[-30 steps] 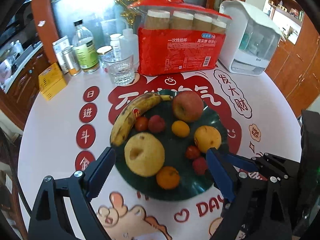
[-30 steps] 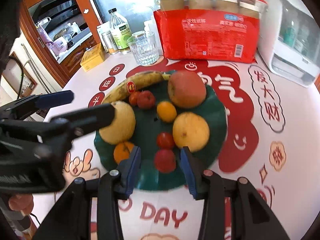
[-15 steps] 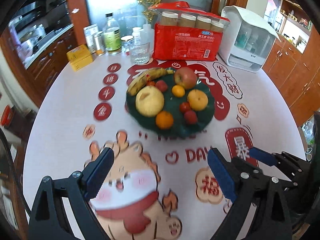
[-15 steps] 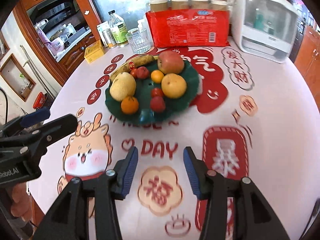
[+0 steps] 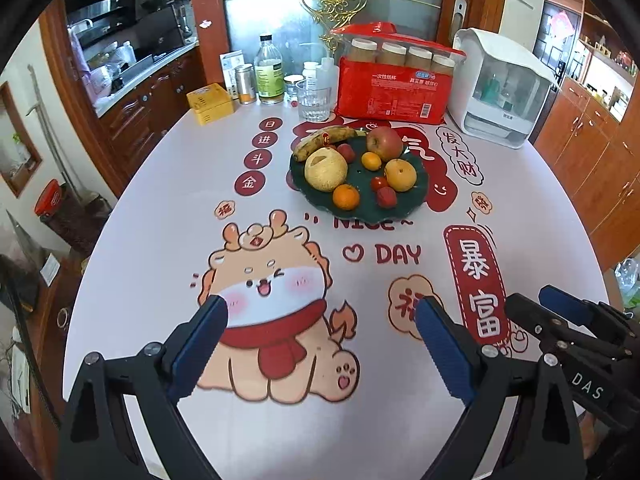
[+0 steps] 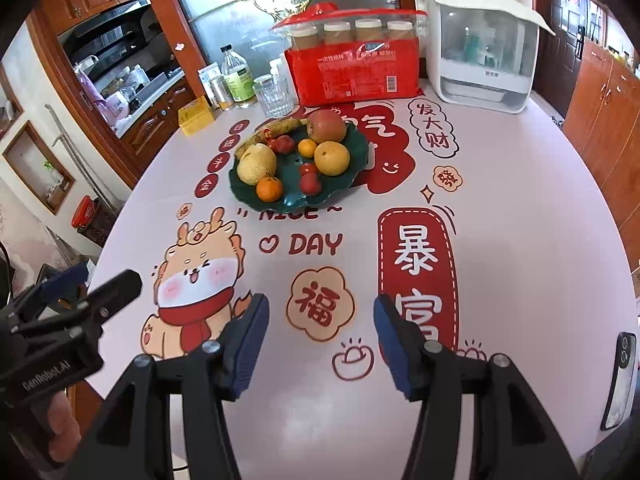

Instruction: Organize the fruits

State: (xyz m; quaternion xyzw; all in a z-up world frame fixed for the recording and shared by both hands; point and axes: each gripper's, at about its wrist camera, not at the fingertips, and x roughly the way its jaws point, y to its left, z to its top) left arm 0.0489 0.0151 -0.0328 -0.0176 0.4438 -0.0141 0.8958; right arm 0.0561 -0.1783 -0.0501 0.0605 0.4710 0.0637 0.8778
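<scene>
A dark green plate (image 5: 354, 212) (image 6: 294, 200) on the far half of the round table holds a banana (image 5: 320, 140), a red apple (image 5: 385, 143), a large pale pear (image 5: 325, 170), a yellow pear (image 5: 400, 175), a tangerine (image 5: 346, 197) and several small red and orange fruits. My left gripper (image 5: 320, 344) is open and empty, near the table's front edge, far from the plate. My right gripper (image 6: 318, 340) is open and empty, also near the front edge. Each gripper shows at the edge of the other's view.
Behind the plate stand a glass (image 5: 314, 100), bottles (image 5: 269, 74), a yellow box (image 5: 210, 104), a red pack of paper cups (image 5: 394, 80) and a white appliance (image 5: 498, 88). A phone (image 6: 620, 380) lies at the table's right edge. Cabinets surround the table.
Both grippers have pulled back from the plate toward the table's front edge. The plate now looks small and distant. The right gripper's jaws stand wider apart. The fruits have not moved.
</scene>
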